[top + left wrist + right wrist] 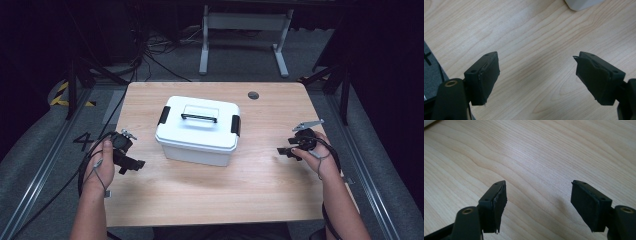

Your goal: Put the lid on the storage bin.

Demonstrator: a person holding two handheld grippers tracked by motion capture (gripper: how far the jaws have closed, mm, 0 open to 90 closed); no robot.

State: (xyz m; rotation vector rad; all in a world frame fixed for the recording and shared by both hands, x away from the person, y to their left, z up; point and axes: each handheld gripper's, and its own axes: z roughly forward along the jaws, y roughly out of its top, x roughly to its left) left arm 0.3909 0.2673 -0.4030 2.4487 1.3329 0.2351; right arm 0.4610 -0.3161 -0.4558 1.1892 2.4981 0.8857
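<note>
A white plastic box [199, 130] with a lid, a black carry handle [199, 118] and black side latches [235, 125] stands in the middle of the wooden table [215, 185]. My left gripper [134, 165] rests left of the box, open, jaws pointing right with nothing between them [536, 72]. A corner of the box [581, 3] shows at the top of the left gripper view. My right gripper [284, 150] sits right of the box, open, with only bare wood between its jaws [537, 195].
A round grey cable port [253, 95] is set in the table's far edge. Beyond the table stand a white desk frame [245, 35] and loose cables [150, 55] on the grey floor. Cables trail from both grippers.
</note>
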